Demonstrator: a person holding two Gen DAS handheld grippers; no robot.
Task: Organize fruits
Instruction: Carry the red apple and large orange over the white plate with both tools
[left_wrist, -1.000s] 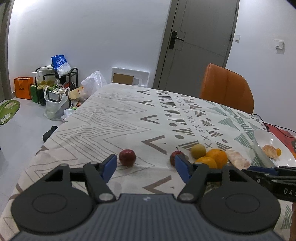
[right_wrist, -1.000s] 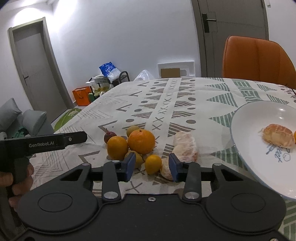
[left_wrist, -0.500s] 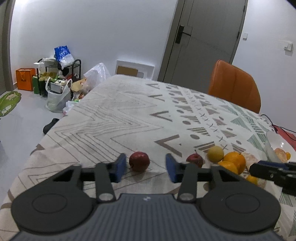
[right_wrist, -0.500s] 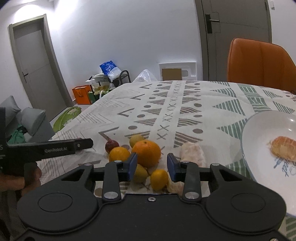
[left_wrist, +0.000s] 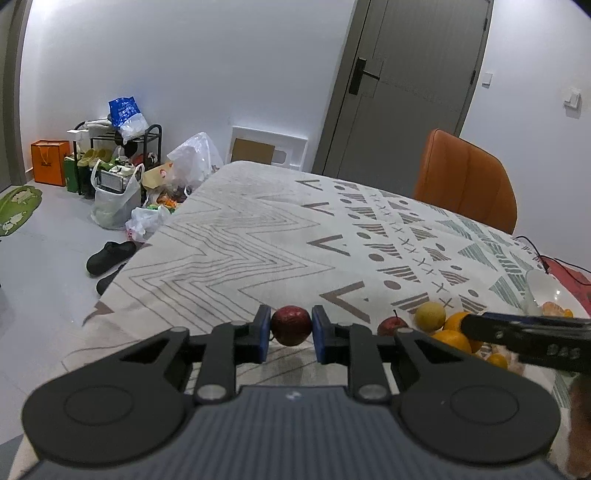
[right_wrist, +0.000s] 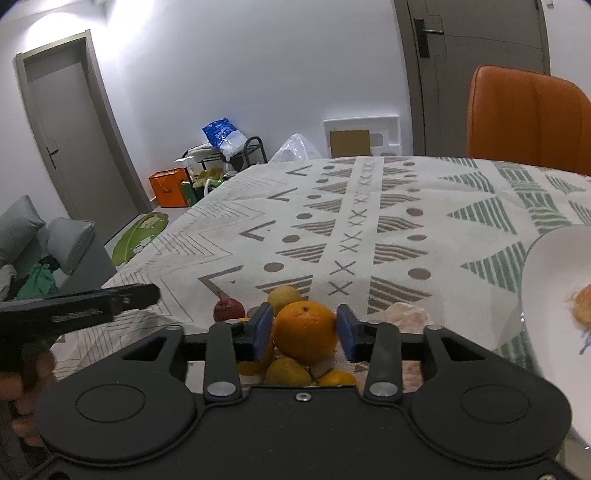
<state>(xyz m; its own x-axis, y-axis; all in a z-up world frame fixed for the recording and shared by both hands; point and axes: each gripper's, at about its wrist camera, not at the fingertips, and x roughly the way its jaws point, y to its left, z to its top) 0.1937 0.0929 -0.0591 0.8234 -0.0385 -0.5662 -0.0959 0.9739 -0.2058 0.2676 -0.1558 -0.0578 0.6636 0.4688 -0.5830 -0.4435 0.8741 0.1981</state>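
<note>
My left gripper (left_wrist: 290, 334) has its blue pads closed against a dark red apple (left_wrist: 291, 325) near the table's left front edge. My right gripper (right_wrist: 304, 332) has its jaws around a large orange (right_wrist: 306, 331) on top of the fruit pile, both pads touching its sides. In the pile lie a second small red apple (right_wrist: 228, 309), a yellow-green fruit (right_wrist: 283, 295), smaller oranges (right_wrist: 286, 372) and a pale peeled piece (right_wrist: 404, 314). The white plate (right_wrist: 546, 295) at right holds a peeled citrus (right_wrist: 581, 304).
The patterned tablecloth (left_wrist: 280, 236) covers the table. An orange chair (right_wrist: 528, 118) stands at the far side. A red cable (left_wrist: 561, 262) lies at the table's right edge. Bags and a shoe rack (left_wrist: 118, 162) sit on the floor at left.
My left gripper moved left to the lone dark apple and closed on it. My right gripper advanced from the small orange onto the large orange, jaws now around it.
</note>
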